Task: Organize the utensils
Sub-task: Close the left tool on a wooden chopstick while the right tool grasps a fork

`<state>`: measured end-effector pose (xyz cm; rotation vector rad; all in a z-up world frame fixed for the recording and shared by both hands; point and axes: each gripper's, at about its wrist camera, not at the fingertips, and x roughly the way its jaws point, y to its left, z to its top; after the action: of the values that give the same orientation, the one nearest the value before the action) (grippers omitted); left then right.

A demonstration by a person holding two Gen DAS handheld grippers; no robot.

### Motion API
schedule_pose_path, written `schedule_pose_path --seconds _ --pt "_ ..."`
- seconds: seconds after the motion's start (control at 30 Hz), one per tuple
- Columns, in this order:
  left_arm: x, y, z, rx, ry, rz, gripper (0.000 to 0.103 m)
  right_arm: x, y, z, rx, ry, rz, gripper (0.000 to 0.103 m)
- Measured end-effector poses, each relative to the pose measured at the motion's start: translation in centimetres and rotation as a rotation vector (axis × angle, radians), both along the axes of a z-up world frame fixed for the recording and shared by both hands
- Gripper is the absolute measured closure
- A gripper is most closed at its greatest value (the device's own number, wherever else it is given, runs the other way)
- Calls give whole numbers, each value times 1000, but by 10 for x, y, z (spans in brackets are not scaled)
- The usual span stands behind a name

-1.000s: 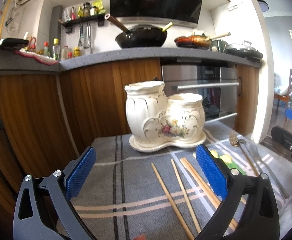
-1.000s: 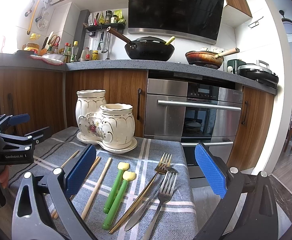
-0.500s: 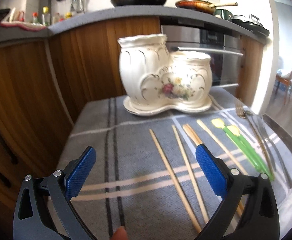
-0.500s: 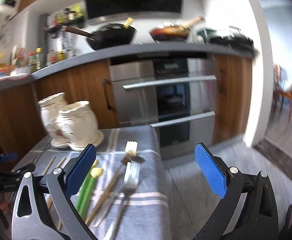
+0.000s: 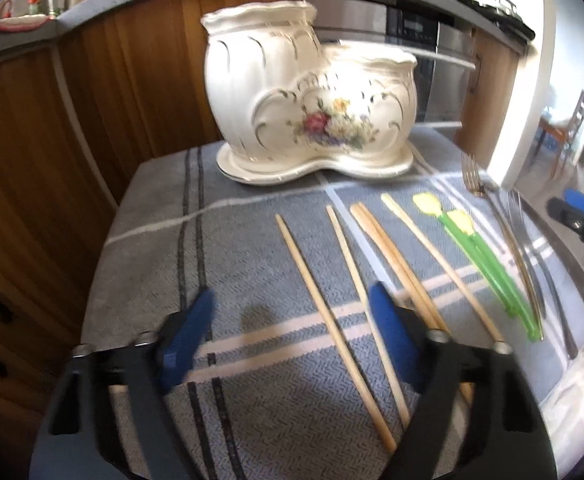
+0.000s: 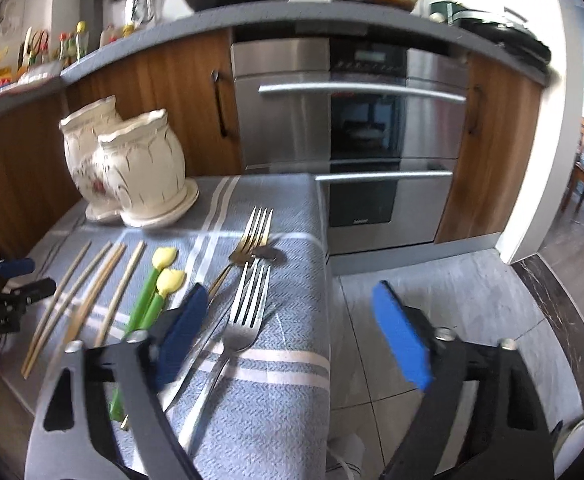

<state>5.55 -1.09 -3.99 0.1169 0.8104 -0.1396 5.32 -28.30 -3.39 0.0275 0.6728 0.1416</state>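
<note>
A cream two-pot ceramic holder [image 5: 312,92] [image 6: 131,168] with a flower print stands at the back of the cloth. In front of it lie several wooden chopsticks [image 5: 320,300] [image 6: 107,292], two green utensils with yellow tips [image 5: 480,248] [image 6: 151,300], a gold fork [image 6: 251,232] and a silver fork [image 6: 247,312]. My left gripper [image 5: 292,308] hovers over the chopsticks, its jaws closing, one chopstick running between them untouched. My right gripper [image 6: 287,316] hangs over the silver fork near the table's right edge, its jaws also closing with nothing pressed.
A grey-blue plaid cloth [image 5: 151,240] [image 6: 275,420] covers the small table. Wooden cabinets [image 5: 31,140] stand close on the left and a steel oven [image 6: 356,128] behind. Tiled floor [image 6: 432,280] drops off right of the table edge.
Both grippers have tipped down toward the table and come closer to the utensils. Both pairs of jaws stand narrower than before. The right view has swung back over the forks.
</note>
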Motion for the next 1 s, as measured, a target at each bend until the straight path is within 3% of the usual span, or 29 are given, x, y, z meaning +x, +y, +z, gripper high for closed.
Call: schedule_pose_path --seconds 0.17,0.2,0.33,0.47,0.67,0.73,0.8,0.87,1.0 --pt "5 -3 -5 2 52 -11 51 17 8 -9 14 61 71 50" --pt "7 -3 -7 9 66 -13 59 19 9 -12 15 76 82 52" --pt "9 -3 -10 11 71 -20 65 28 11 -14 32 102 107 61" --pt "12 -8 -9 20 79 -42 77 36 9 -17 76 137 133 67" --pt "19 -12 -10 22 72 -56 88 47 3 -20 138 178 151 74" --pt "20 -11 -10 25 67 -58 91 48 3 -20 156 182 171 83" --pt "21 -11 -11 31 59 -61 93 46 4 -19 153 167 174 86" --pt "20 -11 -11 34 51 -67 95 43 2 -15 167 150 172 100" --pt "18 -8 -10 6 48 -75 98 31 -1 -3 182 98 150 101"
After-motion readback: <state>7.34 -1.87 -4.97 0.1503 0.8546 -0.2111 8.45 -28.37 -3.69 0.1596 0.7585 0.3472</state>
